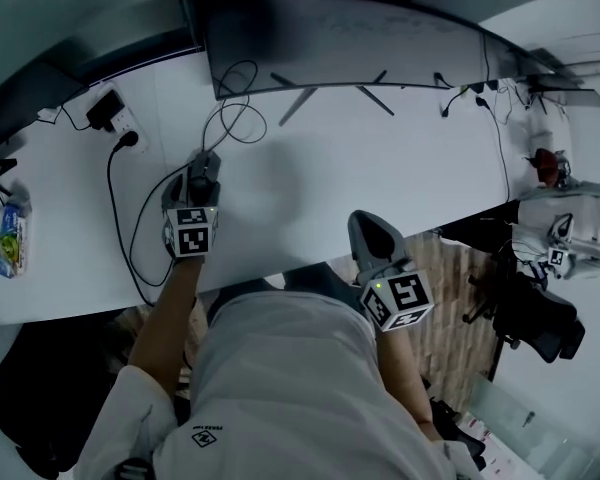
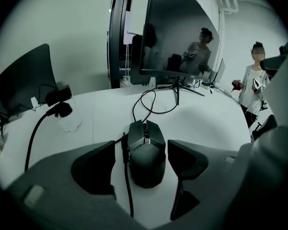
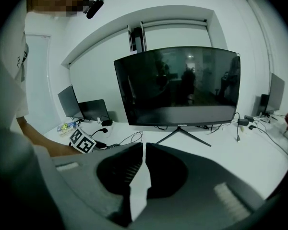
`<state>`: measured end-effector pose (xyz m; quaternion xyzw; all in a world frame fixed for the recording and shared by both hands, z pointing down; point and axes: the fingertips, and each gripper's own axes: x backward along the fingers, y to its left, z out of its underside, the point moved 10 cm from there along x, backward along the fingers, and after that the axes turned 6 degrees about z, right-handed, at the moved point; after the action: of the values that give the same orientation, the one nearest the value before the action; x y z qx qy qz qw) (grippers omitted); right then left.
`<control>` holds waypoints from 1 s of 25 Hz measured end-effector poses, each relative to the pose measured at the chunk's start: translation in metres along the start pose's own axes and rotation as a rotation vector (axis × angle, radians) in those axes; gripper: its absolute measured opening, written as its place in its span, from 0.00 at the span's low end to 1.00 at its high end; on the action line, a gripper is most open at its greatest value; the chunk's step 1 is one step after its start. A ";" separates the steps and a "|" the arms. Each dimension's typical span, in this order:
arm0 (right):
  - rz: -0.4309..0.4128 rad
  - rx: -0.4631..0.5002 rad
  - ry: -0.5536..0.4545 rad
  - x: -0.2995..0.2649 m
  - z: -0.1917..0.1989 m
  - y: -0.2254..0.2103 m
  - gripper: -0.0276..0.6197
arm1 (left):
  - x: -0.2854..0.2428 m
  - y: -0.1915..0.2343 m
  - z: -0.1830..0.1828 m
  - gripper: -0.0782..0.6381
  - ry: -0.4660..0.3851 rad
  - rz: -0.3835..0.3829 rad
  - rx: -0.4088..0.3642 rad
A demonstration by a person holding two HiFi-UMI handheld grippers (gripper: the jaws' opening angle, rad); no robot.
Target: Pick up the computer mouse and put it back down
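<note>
Straddling the computer mouse (image 2: 145,164) with the left gripper (image 2: 141,152), jaws spread wide, dark wedge-shaped pads just beside either flank, a sliver of white showing on both sides, nothing clamped. Lies flat on the smooth white desk (image 2: 206,119), matte black, angular and humped, with a pale strip at the scroll wheel and its nose toward the curved monitor (image 3: 177,85). Trails a thin black cable (image 2: 151,99) that loops toward the monitor's splayed, slender legs. Has another black cord (image 2: 127,186) running between the mouse and the left pad. Keeps the right gripper (image 3: 144,150) over the desk's near edge, grey ribbed jaws pressed together on nothing. Shows a glossy, dark, bowed screen, and a chunky black plug (image 2: 60,110) off to the left.
</note>
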<state>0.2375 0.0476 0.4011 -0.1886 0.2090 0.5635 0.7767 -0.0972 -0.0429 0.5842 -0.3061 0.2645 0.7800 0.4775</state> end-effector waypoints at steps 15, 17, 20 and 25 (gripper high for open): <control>-0.195 0.062 -0.075 -0.033 -0.033 0.029 0.07 | 0.103 0.001 -0.037 0.25 -0.237 -0.055 0.064; -0.223 0.072 -0.086 -0.037 -0.039 0.034 0.07 | 0.122 0.000 -0.044 0.19 -0.278 -0.073 0.069; -0.265 0.084 -0.102 -0.042 -0.045 0.043 0.07 | 0.149 -0.004 -0.051 0.12 -0.329 -0.074 0.072; -0.343 0.111 -0.118 -0.050 -0.055 0.059 0.07 | 0.187 -0.012 -0.058 0.12 -0.399 -0.063 0.089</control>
<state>0.1611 -0.0044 0.3780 -0.1450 0.1586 0.4206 0.8814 -0.1405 0.0303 0.4072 -0.1322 0.1890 0.7975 0.5574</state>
